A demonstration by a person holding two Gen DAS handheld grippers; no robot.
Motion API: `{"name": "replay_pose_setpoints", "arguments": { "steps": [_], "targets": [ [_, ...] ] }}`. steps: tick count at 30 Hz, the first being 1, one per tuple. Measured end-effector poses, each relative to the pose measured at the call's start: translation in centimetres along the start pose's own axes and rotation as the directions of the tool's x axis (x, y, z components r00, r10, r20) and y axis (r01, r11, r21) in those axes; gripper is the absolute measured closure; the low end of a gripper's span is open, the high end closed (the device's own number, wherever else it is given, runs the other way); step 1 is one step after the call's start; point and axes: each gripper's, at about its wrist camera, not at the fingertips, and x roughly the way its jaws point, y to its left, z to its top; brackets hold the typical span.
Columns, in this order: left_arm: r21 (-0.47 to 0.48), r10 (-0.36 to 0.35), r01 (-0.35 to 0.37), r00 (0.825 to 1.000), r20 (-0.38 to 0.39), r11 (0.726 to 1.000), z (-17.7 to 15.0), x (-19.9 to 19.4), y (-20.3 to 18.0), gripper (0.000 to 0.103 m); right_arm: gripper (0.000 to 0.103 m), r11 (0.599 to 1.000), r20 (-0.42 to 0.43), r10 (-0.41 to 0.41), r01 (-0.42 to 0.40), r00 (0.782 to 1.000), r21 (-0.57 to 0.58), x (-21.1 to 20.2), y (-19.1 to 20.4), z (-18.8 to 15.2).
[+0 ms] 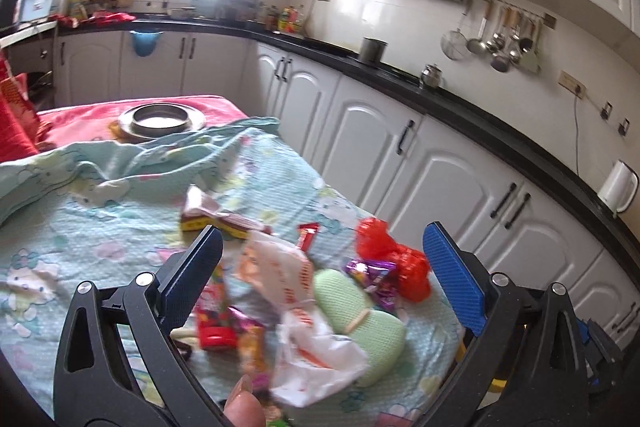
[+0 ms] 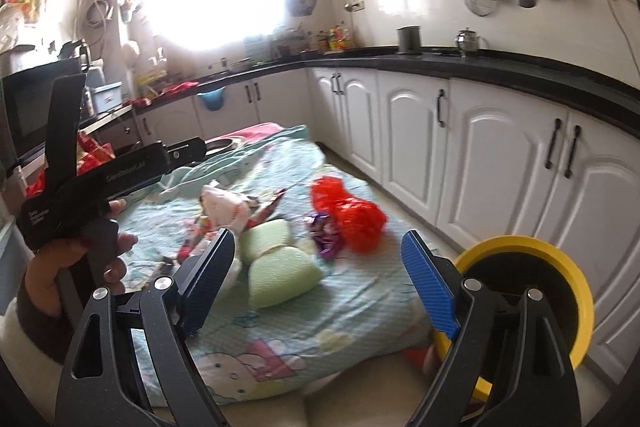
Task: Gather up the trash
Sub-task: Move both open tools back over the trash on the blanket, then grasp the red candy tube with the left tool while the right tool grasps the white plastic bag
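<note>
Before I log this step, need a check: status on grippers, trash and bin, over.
Left gripper open, empty. Right gripper open, empty. Trash pile loose on the cloth, red bag included. Yellow bin beside the table; green pouch among the wrappers.

Glossy red plastic bag (image 1: 394, 259) by right pad; soft printed cloth (image 1: 100, 211) on surface; matt green knit pouch (image 1: 360, 311) btwn pads.
</note>
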Motion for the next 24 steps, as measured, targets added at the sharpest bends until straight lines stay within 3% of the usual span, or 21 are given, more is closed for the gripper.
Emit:
{"name": "replay_pose_setpoints", "arguments": {
  "steps": [15,21,24],
  "targets": [
    [-0.101,0.101,-0.100,0.995,-0.002,0.990,0.6,-0.8,6.8,0.011,0.020,0.996,-0.073,0.082,-0.084,0.994,-0.020,4.2,4.3,0.3],
    [-0.123,0.124,-0.131,0.990,-0.066,0.984,-0.2,0.4,8.9,0.011,0.023,0.995,-0.120,0.092,-0.095,0.988,-0.019,6.2,5.3,0.0],
    [-0.141,0.115,-0.131,0.987,-0.114,0.981,-0.8,1.4,9.7,0.021,0.027,0.994,-0.147,0.104,-0.107,0.984,-0.017,7.1,5.7,-0.2]
  ]
}}
